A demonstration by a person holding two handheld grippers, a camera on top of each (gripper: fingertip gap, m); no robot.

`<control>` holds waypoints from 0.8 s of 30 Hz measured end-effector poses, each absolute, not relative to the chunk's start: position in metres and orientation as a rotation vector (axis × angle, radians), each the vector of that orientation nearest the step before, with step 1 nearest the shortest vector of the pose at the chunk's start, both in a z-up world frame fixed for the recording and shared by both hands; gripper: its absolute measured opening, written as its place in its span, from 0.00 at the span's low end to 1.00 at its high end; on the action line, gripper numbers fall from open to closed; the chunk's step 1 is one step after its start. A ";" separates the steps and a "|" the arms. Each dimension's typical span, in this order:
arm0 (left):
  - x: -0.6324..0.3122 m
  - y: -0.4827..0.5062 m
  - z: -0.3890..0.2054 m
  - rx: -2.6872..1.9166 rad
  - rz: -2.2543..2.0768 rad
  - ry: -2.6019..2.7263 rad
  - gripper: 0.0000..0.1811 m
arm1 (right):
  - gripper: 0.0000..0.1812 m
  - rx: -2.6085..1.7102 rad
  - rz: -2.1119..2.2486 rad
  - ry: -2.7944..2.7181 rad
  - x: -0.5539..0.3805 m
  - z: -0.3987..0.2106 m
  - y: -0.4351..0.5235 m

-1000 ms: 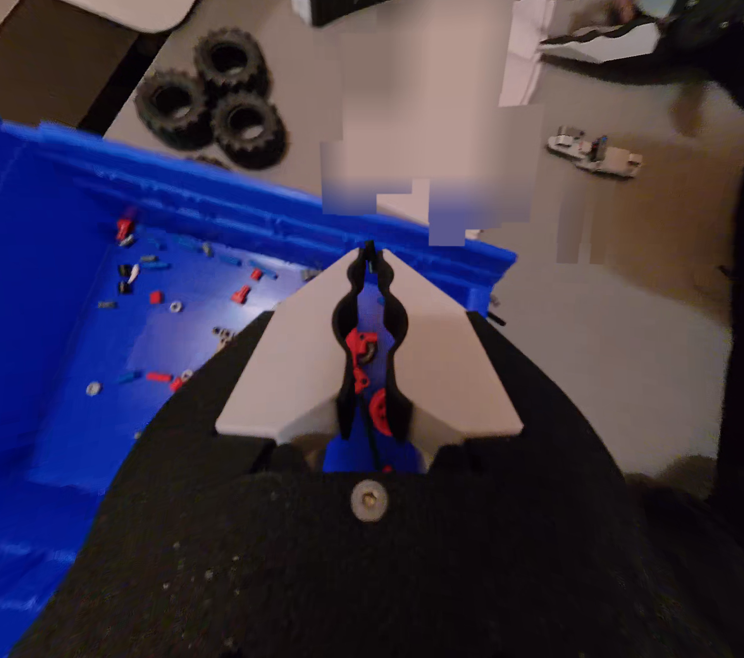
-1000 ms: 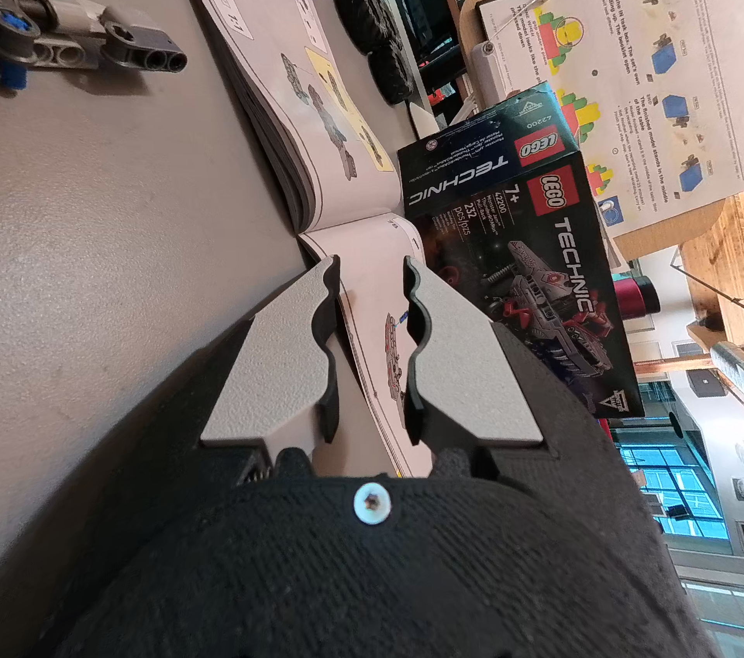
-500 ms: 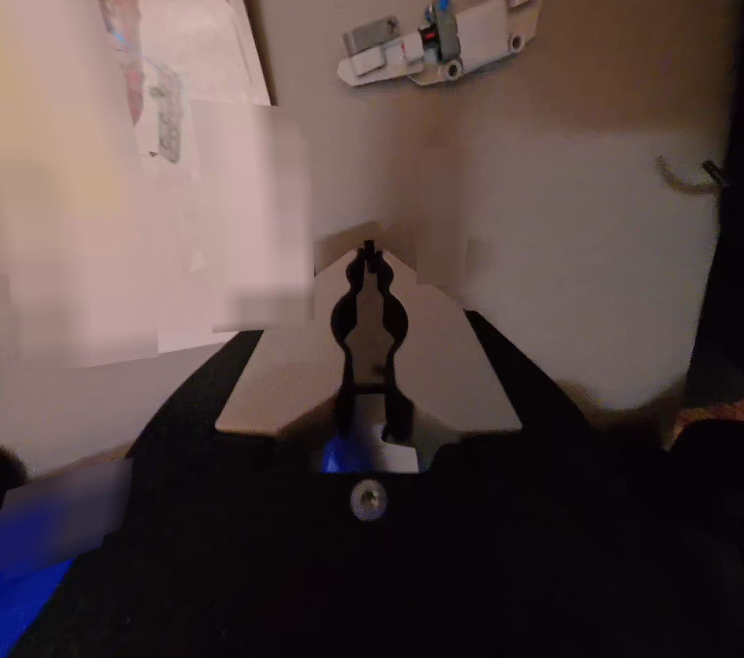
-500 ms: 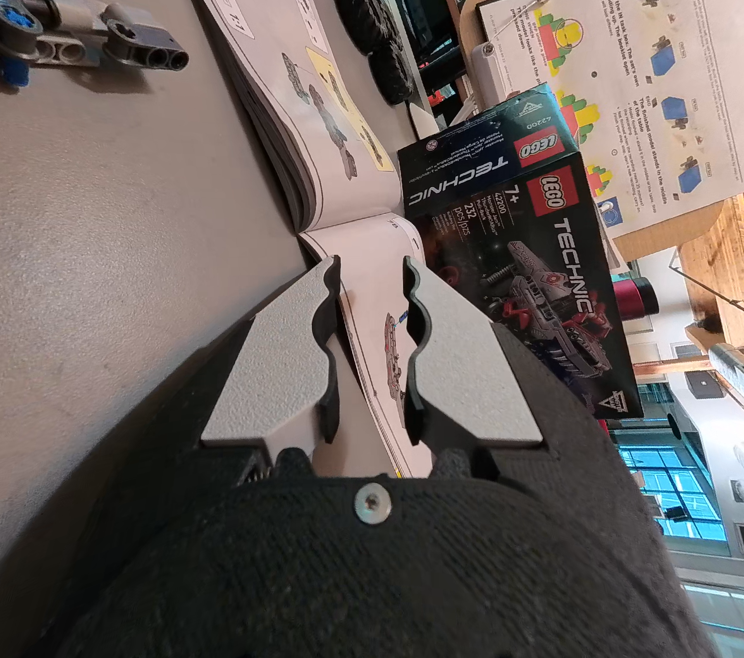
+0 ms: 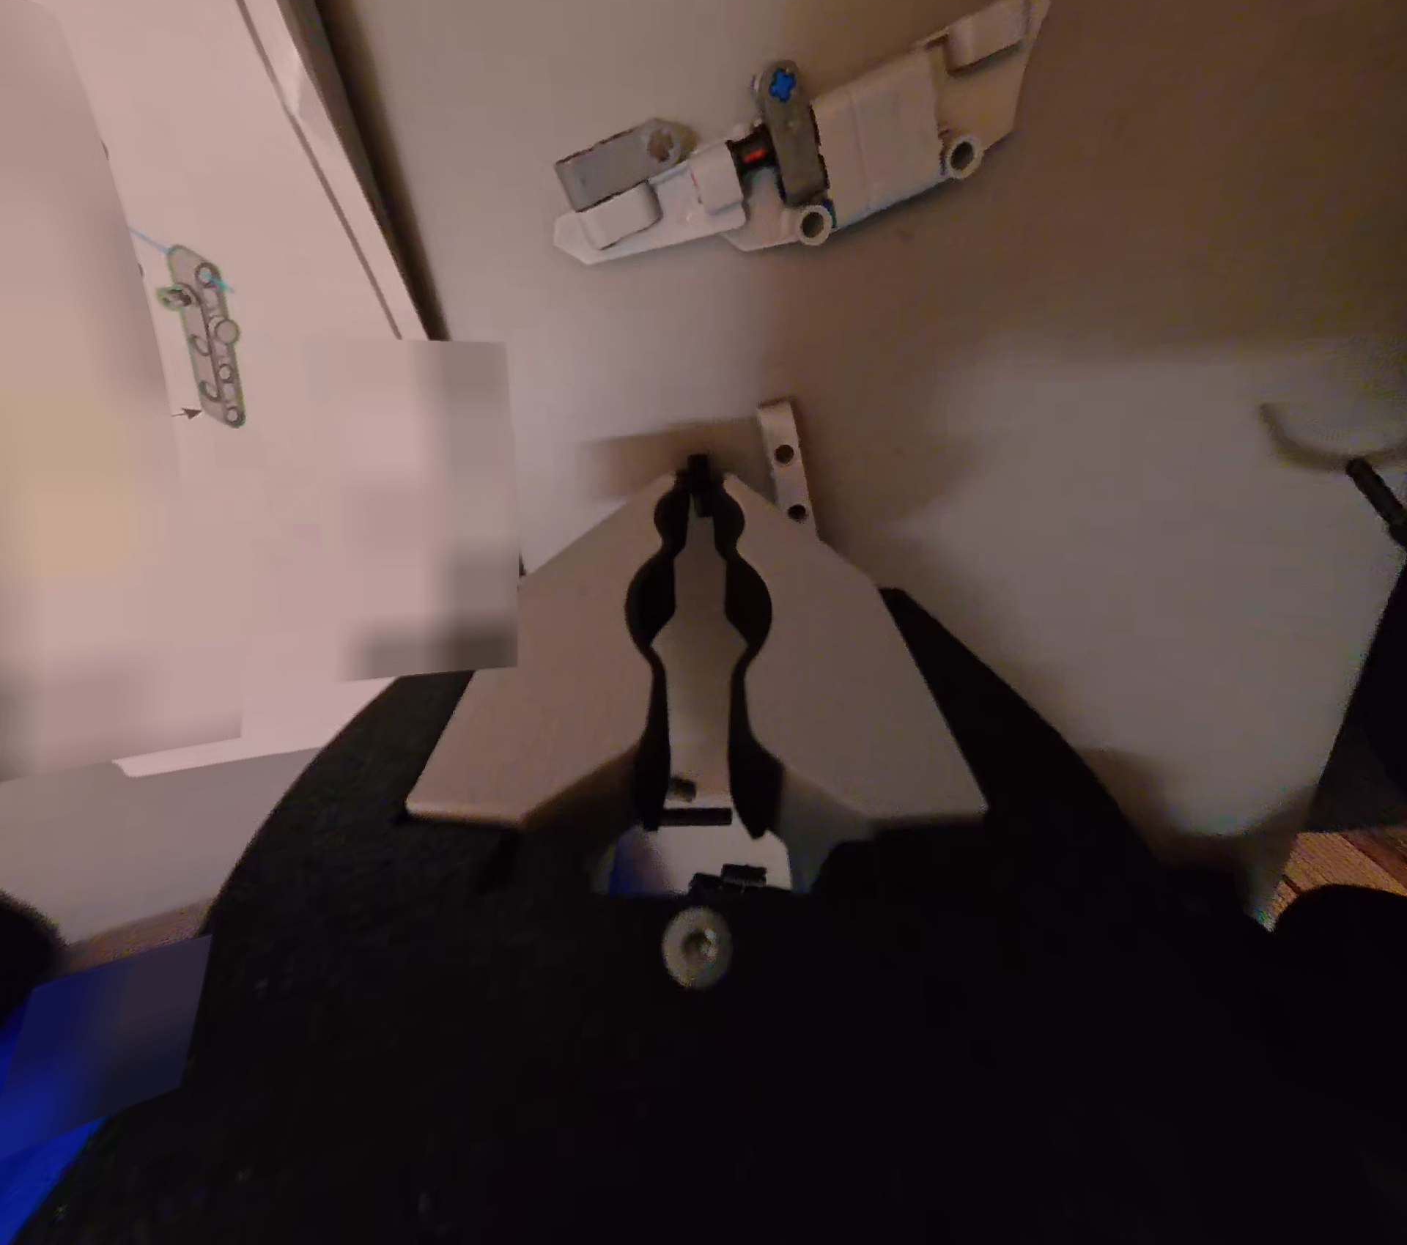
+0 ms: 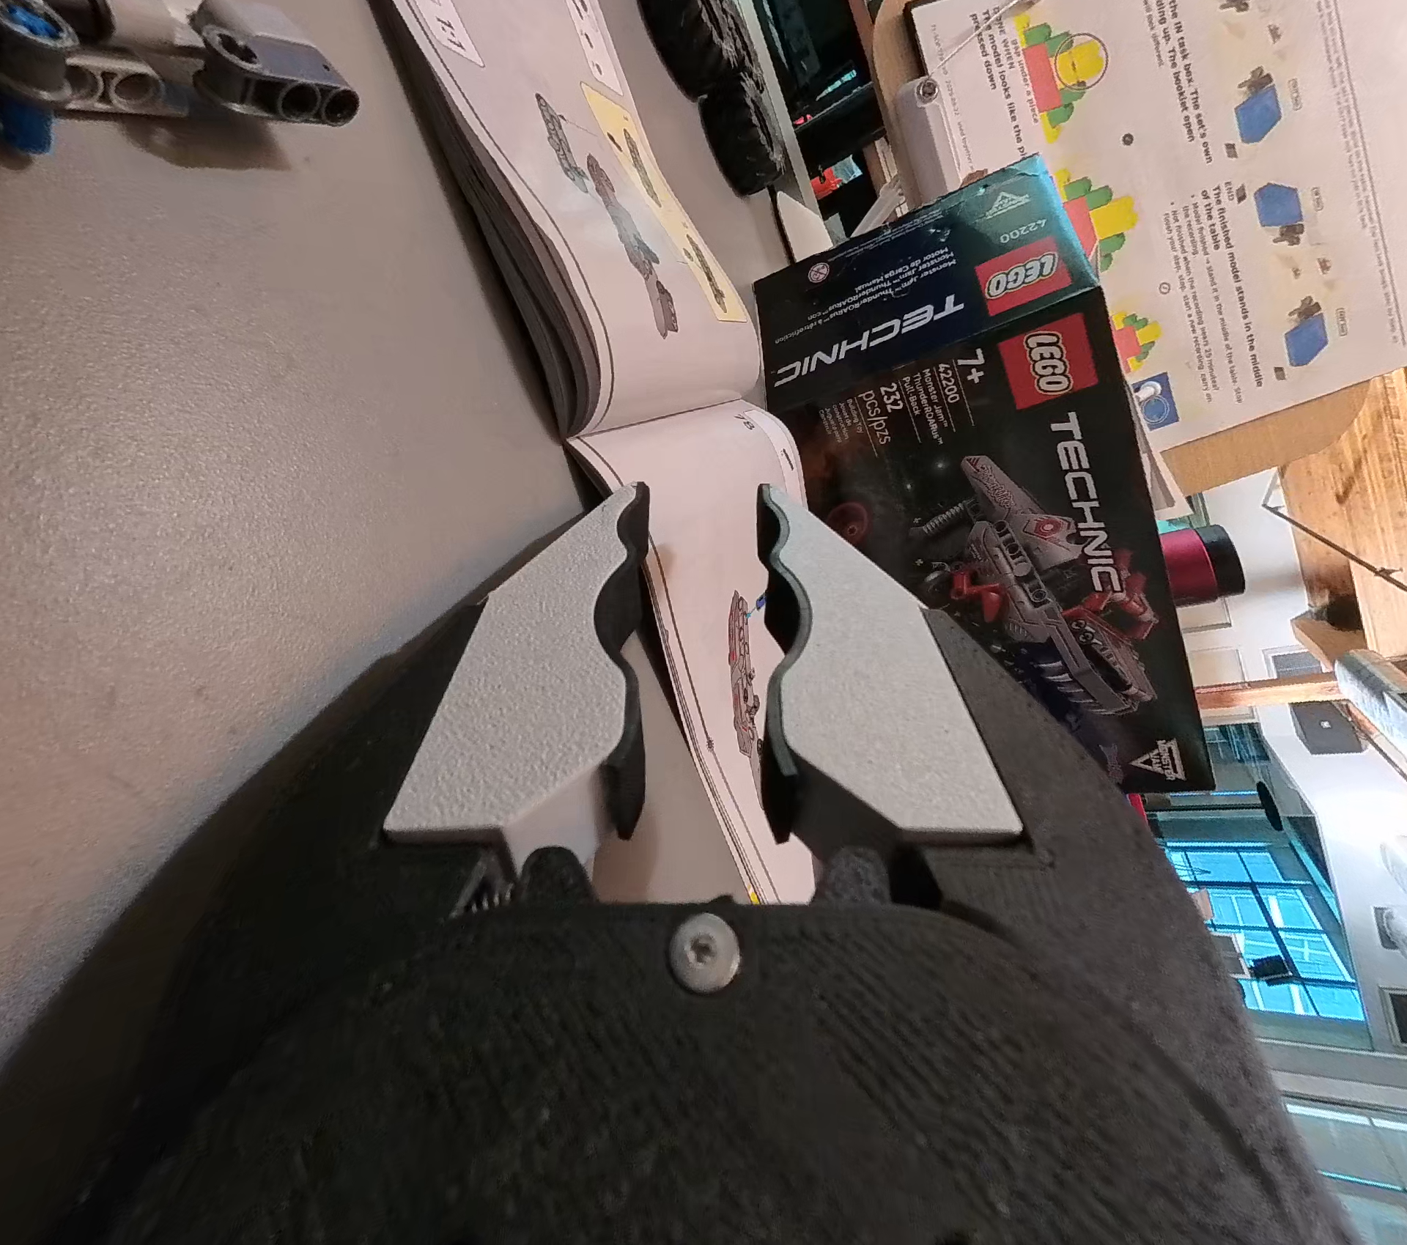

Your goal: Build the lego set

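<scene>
left gripper (image 5: 700,477) has swung from the blue parts bin to the table – jaws pinched on a small black pin (image 5: 697,471), beside a white beam (image 5: 784,458). part-built model (image 5: 792,158) lies just ahead, so attaching looks next. right gripper (image 6: 704,508) unchanged, jaws apart, empty over the booklet (image 6: 609,264).

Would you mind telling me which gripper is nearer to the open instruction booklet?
Right. The right gripper is open with the open instruction booklet's page directly between its fingers. The left gripper, shut on a small black pin, sits beside it over the table.
</scene>
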State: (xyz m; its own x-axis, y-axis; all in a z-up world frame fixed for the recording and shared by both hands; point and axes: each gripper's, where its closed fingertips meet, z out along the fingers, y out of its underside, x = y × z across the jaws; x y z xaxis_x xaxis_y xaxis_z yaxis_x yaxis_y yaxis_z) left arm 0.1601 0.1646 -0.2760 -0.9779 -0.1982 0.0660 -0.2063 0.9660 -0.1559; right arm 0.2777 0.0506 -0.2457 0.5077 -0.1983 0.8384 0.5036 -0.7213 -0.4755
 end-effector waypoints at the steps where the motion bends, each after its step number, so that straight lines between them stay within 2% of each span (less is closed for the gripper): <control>1: 0.160 0.164 -0.276 0.323 0.253 -3.064 0.01 | 0.15 -2.035 -1.255 -0.249 0.278 -0.246 0.050; 9: 0.161 0.166 -0.266 0.344 0.295 -3.060 0.05 | 0.15 -2.032 -1.260 -0.248 0.278 -0.244 0.049; 16: 0.167 0.181 -0.193 0.433 0.757 -3.012 0.03 | 0.17 -2.024 -1.271 -0.244 0.278 -0.242 0.048; 19: 0.193 0.234 -0.156 0.717 0.934 -3.063 0.02 | 0.17 -2.024 -1.277 -0.245 0.279 -0.241 0.047; 24: 0.243 0.366 -0.128 1.606 1.105 -2.961 0.01 | 0.17 -2.028 -1.284 -0.240 0.280 -0.241 0.046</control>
State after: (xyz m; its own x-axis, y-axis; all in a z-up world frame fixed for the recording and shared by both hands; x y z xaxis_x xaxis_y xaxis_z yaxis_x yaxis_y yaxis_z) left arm 0.2426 0.3657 -0.1284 -0.5257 -0.8488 -0.0565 -0.6043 0.4194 -0.6775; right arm 0.2802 0.0462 -0.2411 0.4884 -0.2084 0.8474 0.5007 -0.7284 -0.4677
